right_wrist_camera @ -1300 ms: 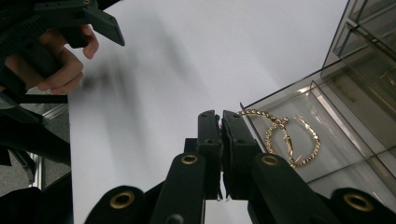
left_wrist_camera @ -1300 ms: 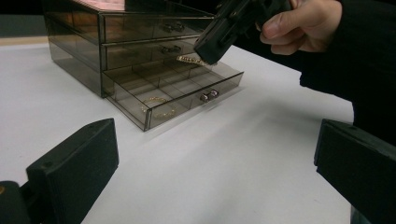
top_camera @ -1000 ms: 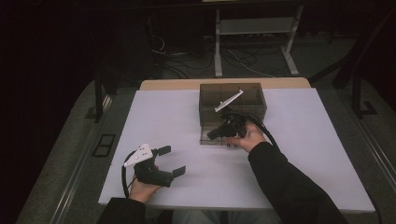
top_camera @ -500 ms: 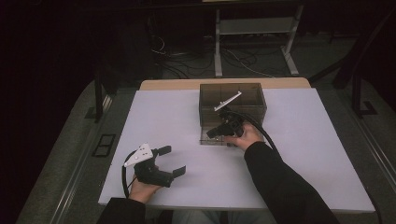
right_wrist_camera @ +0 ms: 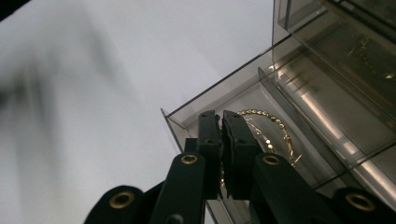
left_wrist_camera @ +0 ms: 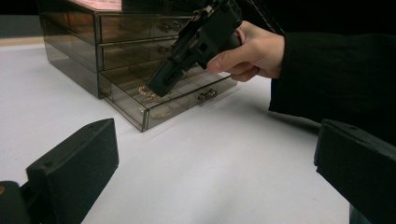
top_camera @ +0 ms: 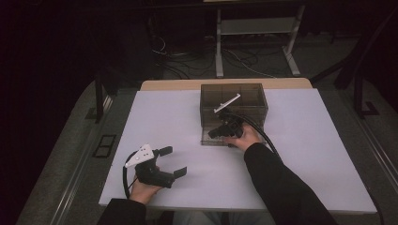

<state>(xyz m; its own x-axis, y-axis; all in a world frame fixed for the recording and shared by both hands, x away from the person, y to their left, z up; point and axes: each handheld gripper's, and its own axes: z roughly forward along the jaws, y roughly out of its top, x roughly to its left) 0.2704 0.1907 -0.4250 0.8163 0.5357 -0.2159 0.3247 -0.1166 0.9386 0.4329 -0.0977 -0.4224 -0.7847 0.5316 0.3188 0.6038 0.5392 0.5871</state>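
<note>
Gold chain (right_wrist_camera: 268,126), thin, small round links.

We see the chain (right_wrist_camera: 268,128) in the open bottom drawer (right_wrist_camera: 205,105), just behind our right jaws; the box (top_camera: 233,101) sits on the worktop (top_camera: 164,117).

The right gripper (right_wrist_camera: 220,122) hides part of the gold chain (right_wrist_camera: 271,130).

White table top (top_camera: 305,154), pale wooden edge strip (top_camera: 178,84) along its far side; white metal stand (top_camera: 256,26) on the floor beyond, loose cables (top_camera: 187,61) beside it; dark surroundings
</note>
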